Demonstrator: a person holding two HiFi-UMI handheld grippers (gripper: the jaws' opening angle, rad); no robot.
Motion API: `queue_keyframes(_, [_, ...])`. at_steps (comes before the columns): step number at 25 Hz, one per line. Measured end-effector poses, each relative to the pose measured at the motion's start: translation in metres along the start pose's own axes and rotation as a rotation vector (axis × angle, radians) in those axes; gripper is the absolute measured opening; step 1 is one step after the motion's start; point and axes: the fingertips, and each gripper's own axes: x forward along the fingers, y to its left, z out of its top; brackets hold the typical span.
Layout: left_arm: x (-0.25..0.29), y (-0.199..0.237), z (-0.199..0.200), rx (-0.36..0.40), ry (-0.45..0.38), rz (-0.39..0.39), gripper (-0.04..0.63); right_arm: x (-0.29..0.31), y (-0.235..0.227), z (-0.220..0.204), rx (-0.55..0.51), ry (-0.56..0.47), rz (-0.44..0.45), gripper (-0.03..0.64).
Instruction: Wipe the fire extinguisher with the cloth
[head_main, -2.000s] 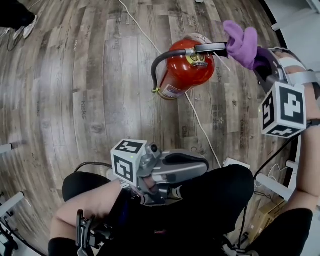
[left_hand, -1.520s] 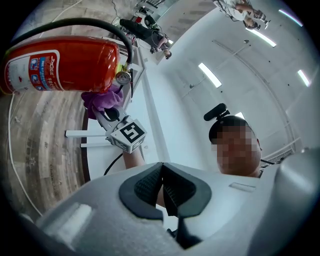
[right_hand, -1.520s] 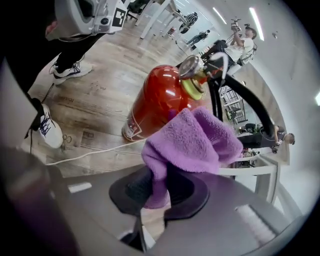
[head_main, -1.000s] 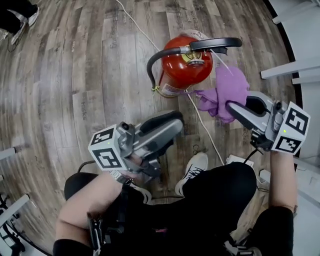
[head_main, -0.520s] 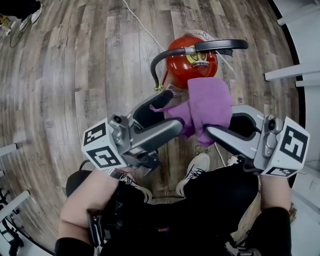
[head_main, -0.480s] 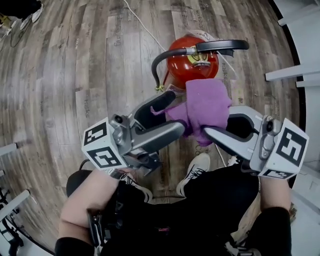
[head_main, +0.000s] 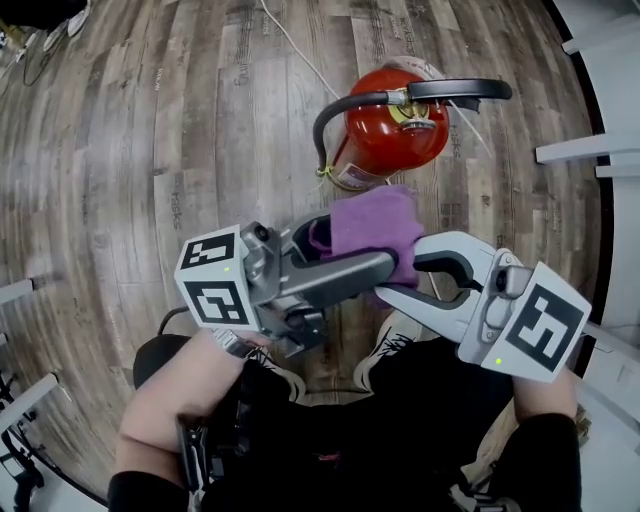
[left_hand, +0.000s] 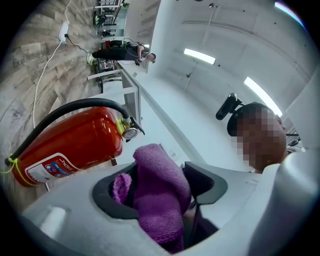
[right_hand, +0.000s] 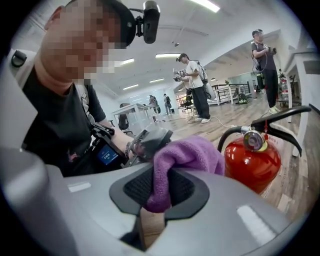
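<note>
The right gripper (right_hand: 159, 189) has its two jaws nearly together, and the pads pinch one fold of the single purple cloth (right_hand: 192, 151). The rest of the cloth bunches up above the pads. In the head view the right gripper (head_main: 400, 268) comes in from the right and the left gripper (head_main: 350, 245) from the left, and their tips meet at the cloth (head_main: 375, 222).

The left gripper (left_hand: 159, 189) has just been opening, and its two jaws now stand wide apart. The cloth (left_hand: 156, 172) hangs in the gap between them, with neither pad clamping it. Each gripper carries one marker cube, the left cube (head_main: 218, 290) and the right cube (head_main: 540, 335), so there are two in all.

Just beyond the cloth, one red extinguisher (head_main: 392, 135) stands on the wood floor (head_main: 150, 150). It has one black hose (head_main: 335, 105) curving off its top and one black handle (head_main: 462, 90) pointing right. One white cable (head_main: 290, 45) runs across the floor past it.

Below the grippers, one white shoe (head_main: 392, 335) shows clearly. In the right gripper view two people (right_hand: 192, 85) stand clear in the background. Other figures behind them are too small to count.
</note>
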Motion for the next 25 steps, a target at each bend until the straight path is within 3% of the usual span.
queue_keyframes(2, [-0.001,-0.002,0.002,-0.001,-0.004,-0.010,0.169,0.002,-0.003,-0.001,0.015,-0.005,-0.006,0.063])
queue_keyframes(5, [-0.003,-0.004,0.007,0.016,-0.019,-0.007,0.092,0.004,-0.005,0.002,0.050,-0.032,0.003,0.066])
queue_keyframes(8, [-0.009,0.000,0.020,0.045,-0.059,0.031,0.074,0.001,-0.008,0.009,0.103,-0.087,0.016,0.090])
queue_keyframes(11, [-0.027,0.007,0.049,0.057,-0.161,0.080,0.067,-0.011,-0.015,0.012,0.137,-0.140,0.008,0.127])
queue_keyframes(14, [-0.048,0.008,0.081,0.057,-0.236,0.089,0.066,-0.028,-0.024,0.014,0.139,-0.182,-0.035,0.119])
queue_keyframes(17, [-0.051,0.002,0.098,0.084,-0.201,0.066,0.067,-0.049,-0.029,0.028,0.221,-0.261,-0.100,0.096])
queue_keyframes(19, [-0.047,-0.006,0.106,0.127,-0.150,0.038,0.066,-0.060,-0.033,0.037,0.369,-0.371,-0.125,0.061])
queue_keyframes(22, [-0.044,-0.015,0.122,0.182,-0.119,0.015,0.067,-0.056,-0.023,0.040,0.573,-0.499,-0.003,0.046])
queue_keyframes(25, [-0.048,-0.010,0.138,0.181,-0.129,0.014,0.067,-0.041,-0.015,0.032,0.576,-0.474,0.075,0.027])
